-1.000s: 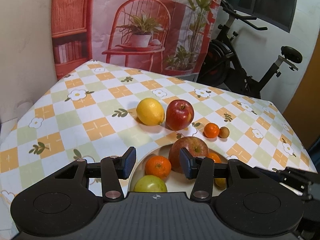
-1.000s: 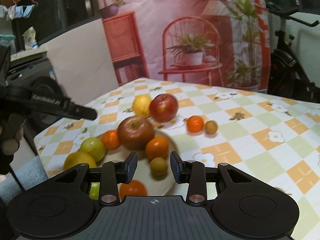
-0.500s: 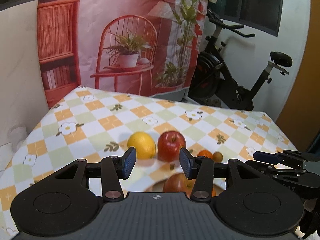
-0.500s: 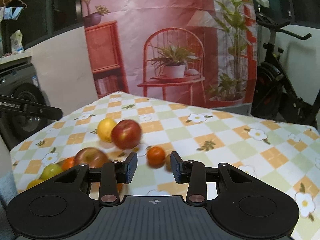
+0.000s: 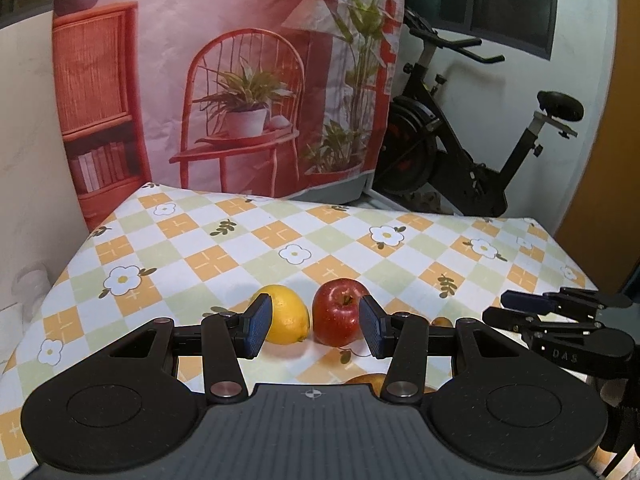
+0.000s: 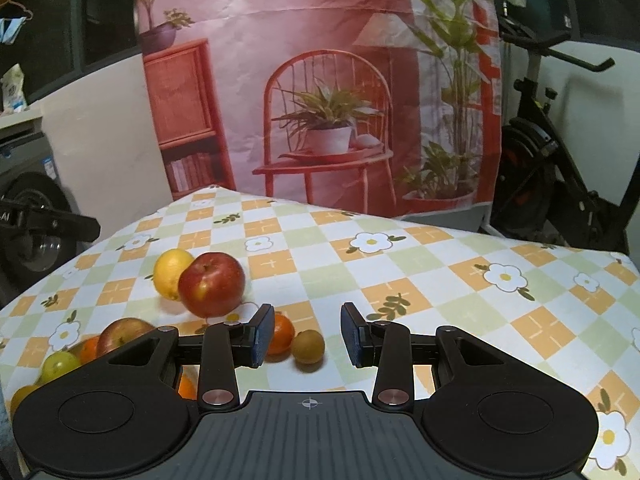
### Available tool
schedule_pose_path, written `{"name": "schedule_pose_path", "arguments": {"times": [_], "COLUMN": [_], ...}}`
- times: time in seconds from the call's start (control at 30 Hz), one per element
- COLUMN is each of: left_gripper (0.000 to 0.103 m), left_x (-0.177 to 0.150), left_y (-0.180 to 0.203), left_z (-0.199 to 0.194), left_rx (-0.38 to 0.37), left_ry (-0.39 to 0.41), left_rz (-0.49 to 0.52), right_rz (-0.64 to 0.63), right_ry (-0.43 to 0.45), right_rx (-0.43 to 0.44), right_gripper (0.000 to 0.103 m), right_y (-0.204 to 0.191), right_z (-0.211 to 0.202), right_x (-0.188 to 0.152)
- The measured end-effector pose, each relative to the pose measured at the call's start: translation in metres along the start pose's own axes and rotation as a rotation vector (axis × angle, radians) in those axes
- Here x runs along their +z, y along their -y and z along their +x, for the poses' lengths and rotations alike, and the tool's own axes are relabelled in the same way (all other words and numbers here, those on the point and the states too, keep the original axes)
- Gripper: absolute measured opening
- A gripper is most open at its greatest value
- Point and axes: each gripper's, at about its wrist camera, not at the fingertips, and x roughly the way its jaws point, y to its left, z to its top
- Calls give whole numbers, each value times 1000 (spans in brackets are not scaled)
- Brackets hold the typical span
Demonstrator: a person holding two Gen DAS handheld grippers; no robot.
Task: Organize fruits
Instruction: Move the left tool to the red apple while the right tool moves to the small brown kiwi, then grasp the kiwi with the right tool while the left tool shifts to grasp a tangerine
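Left claw spread wide, empty, above the checked worktop; lemon and red apple lie side by side just ahead, framed between its fingers. Right claw also wide, empty: tangerine and small brown fruit directly ahead, so the right is likely nearer those.

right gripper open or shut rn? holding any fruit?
Open and empty. The right gripper has a wide gap between its blue pads; the small brown fruit and orange sit on the tablecloth beyond, ungripped.
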Motion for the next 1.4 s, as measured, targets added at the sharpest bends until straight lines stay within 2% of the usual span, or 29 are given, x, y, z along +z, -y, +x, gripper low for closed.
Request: {"name": "schedule_pose_path", "arguments": {"times": [0.23, 0.5, 0.87, 1.0, 1.4], "left_gripper": [50, 50, 50, 50, 50], "left_x": [8, 18, 15, 16, 17], "left_y": [3, 16, 23, 20, 27], "left_z": [18, 42, 67, 76, 87], "left_rx": [-4, -34, -55, -57, -87], "left_ry": [-28, -37, -90, -113, -138], "left_rz": [20, 60, 72, 58, 69], "right_rz": [1, 18, 12, -14, 27], "right_ry": [-11, -29, -99, -110, -105], "right_rx": [-11, 22, 60, 66, 81], "right_gripper": [35, 35, 34, 33, 28], "right_y": [7, 13, 14, 9, 19], "right_z": [19, 42, 66, 70, 68], "right_x": [0, -2, -12, -12, -16]}}
